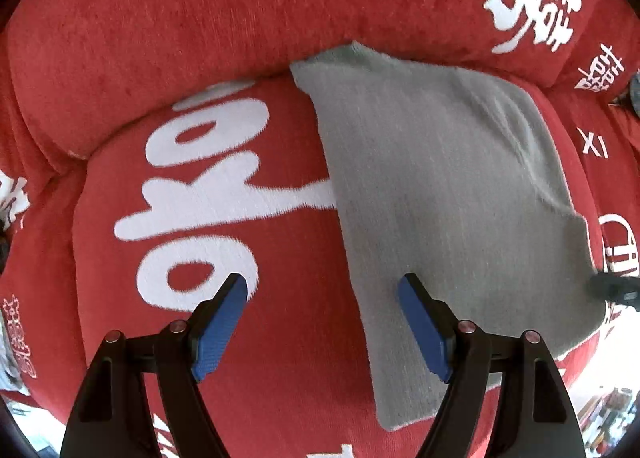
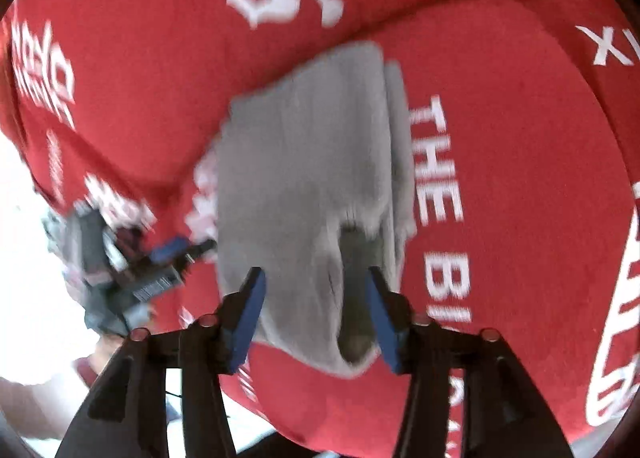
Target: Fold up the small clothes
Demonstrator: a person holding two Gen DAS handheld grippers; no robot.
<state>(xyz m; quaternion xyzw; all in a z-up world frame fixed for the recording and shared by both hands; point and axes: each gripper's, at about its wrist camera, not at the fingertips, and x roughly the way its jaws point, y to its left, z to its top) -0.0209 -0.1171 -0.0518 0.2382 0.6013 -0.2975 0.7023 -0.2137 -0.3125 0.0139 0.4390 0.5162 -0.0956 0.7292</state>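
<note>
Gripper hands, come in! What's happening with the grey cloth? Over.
Left gripper open, over the grey cloth edge. Right gripper open, above the cloth. Cloth lies rumpled on red cushion. Nothing in the way.

Both pictures are bright, lit by daylight. The left wrist picture is sharp: you can see the fuzzy weave of the red cover (image 1: pixel 224 30) and the grey cloth (image 1: pixel 432 194). White glare washes out its bottom right corner. The right wrist picture is smeared with blur, most of all the white letters (image 2: pixel 438 162). Glare burns out its left side. Both pictures bend round at the edges, and the corners go black.
</note>
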